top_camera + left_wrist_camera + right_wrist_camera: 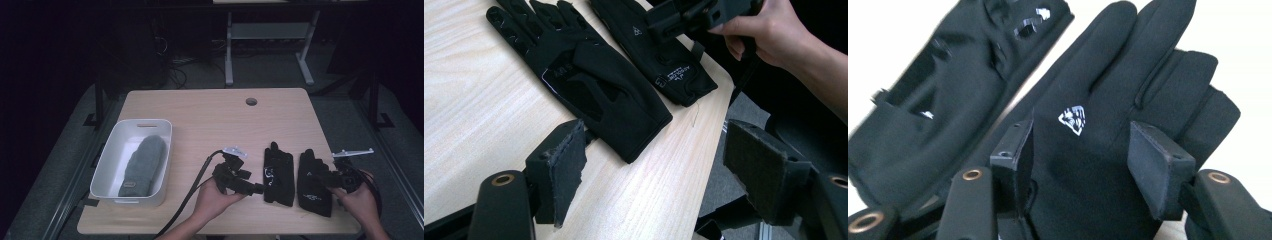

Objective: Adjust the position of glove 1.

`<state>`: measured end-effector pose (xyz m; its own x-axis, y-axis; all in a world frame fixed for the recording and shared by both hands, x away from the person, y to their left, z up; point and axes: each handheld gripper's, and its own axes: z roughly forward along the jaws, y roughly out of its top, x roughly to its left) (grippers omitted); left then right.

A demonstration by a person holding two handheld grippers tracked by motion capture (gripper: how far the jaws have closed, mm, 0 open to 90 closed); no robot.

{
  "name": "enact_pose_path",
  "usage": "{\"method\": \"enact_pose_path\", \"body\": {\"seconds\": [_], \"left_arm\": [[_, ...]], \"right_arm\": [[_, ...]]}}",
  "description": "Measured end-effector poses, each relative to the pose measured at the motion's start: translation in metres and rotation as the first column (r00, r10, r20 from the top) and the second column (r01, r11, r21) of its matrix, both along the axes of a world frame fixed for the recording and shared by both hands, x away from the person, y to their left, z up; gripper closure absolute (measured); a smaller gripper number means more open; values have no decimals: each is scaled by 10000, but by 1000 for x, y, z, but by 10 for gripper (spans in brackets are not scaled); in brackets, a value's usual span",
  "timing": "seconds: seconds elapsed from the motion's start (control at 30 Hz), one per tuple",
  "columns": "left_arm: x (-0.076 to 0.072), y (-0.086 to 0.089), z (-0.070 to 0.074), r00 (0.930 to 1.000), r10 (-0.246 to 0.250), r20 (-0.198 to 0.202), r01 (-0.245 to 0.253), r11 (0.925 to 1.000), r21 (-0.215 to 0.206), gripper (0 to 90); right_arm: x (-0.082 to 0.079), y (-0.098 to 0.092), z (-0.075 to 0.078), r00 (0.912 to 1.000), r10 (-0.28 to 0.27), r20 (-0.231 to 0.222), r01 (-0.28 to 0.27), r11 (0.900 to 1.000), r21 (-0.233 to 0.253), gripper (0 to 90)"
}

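Two black gloves lie side by side on the wooden table. The left glove [279, 175] [589, 85] [933, 100] has glossy grip patches. The right glove [312, 192] [659, 55] [1098, 100] bears a small white logo. My left gripper [258, 189] [664, 175] is open, low by the left glove's cuff, with nothing between its pads. My right gripper [325, 176] [694, 15] [1088, 160] is open just over the right glove, one pad on each side of the logo area; I cannot tell whether the pads touch the fabric.
A white bin [107, 165] at the table's left holds a grey mitten [142, 165]. A cable hole [251, 101] sits near the far edge. The gloves lie close to the table's front right corner [704, 145], with floor beyond it.
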<state>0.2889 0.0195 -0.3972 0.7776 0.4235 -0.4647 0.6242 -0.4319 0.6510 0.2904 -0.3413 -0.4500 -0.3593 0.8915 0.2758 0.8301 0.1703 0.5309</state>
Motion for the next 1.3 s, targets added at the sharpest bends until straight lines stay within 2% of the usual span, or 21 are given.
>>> {"method": "enact_pose_path", "body": {"seconds": [0.13, 0.17, 0.2, 0.3, 0.37, 0.5, 0.6, 0.8, 0.9, 1.0, 1.07, 1.17, 1.3], "left_arm": [[-1, -1, -1, 10000, -23, 13, 23, 10000, 38, 251], [-1, -1, -1, 10000, -40, 23, 39, 10000, 68, 251], [-1, -1, -1, 10000, -10, 7, 10, 10000, 65, 251], [-2, -1, -3, 10000, -19, 4, 19, 9999, 99, 251], [-2, -1, -4, 10000, -20, -27, 20, 9999, 100, 251], [-3, 0, -6, 10000, -10, -29, 10, 9999, 131, 252], [-2, 2, -6, 10000, 48, -35, -48, 9999, 97, 251], [-2, 5, -5, 9999, 108, -15, -107, 9999, 110, 251], [-2, 6, -5, 9999, 129, 49, -130, 9998, 137, 251], [-2, 7, -5, 9999, 128, 56, -129, 9998, 120, 251], [-2, 8, -4, 9999, 142, 69, -143, 9998, 102, 251], [-2, 10, -3, 9998, 184, 88, -185, 9998, 97, 251], [-2, 12, -3, 9998, 165, 119, -166, 9998, 136, 251]], "right_arm": [[-2, 8, -4, 9994, 248, 261, -228, 9970, -742, 451], [-3, 11, -5, 9979, 457, 465, -402, 9927, -1139, 457], [-5, 13, -5, 9976, 489, 489, -420, 9903, -1325, 463], [-8, 22, -6, 9921, 855, 916, -633, 9727, -2231, 499], [-9, 24, -6, 9919, 874, 920, -638, 9703, -2335, 567], [-9, 26, -5, 9928, 902, 784, -706, 9720, -2243, 688], [-8, 28, -3, 9941, 890, 614, -741, 9743, -2126, 739], [-6, 24, 2, 9964, 689, 489, -598, 9841, -1672, 758], [-7, 22, 11, 9975, 474, 516, -407, 9914, -1240, 759], [-5, 23, 23, 9961, 491, 733, -407, 9929, -1118, 759], [-3, 25, 31, 9944, 598, 868, -500, 9926, -1103, 759], [1, 34, 41, 9940, 624, 893, -552, 9952, -807, 757], [7, 47, 48, 9935, 675, 916, -625, 9965, -564, 754]]}}
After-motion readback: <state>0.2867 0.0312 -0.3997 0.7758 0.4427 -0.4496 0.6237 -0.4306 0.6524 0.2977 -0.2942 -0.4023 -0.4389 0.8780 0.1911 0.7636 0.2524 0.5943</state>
